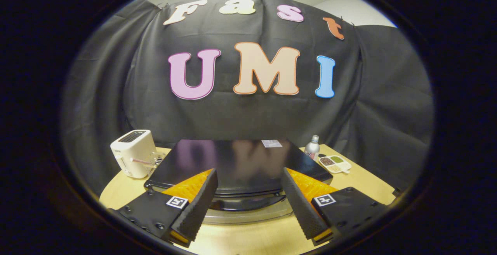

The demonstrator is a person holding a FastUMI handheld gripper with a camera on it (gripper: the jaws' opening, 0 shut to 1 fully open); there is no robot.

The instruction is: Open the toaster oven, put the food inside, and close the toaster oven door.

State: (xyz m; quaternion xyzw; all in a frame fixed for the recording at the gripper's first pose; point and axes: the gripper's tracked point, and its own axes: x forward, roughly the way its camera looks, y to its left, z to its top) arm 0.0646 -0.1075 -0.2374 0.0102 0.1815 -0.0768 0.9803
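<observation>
Claw (248, 196) spread, empty, above closed toaster oven (237, 162) on wooden surface (248, 239). Door handle hidden below oven's front edge; blind reach risks fingers slipping off, jolting oven.

gripper (248, 193) | black ribbed fingers (196, 208), orange backing | black screwed mounts | square black-white tag each side

The toaster oven (237, 165) is glossy black on top, with a small white label and a silver strip along its front. The gripper (248, 202) has black ridged fingers (196, 208) with orange backs and black-and-white square markers. The pop-up toaster (132, 152) is cream-white. The table (361, 179) is pale wood. The bottle (312, 146) is silver; the white divided dish (334, 163) holds brown and green fillings.
</observation>
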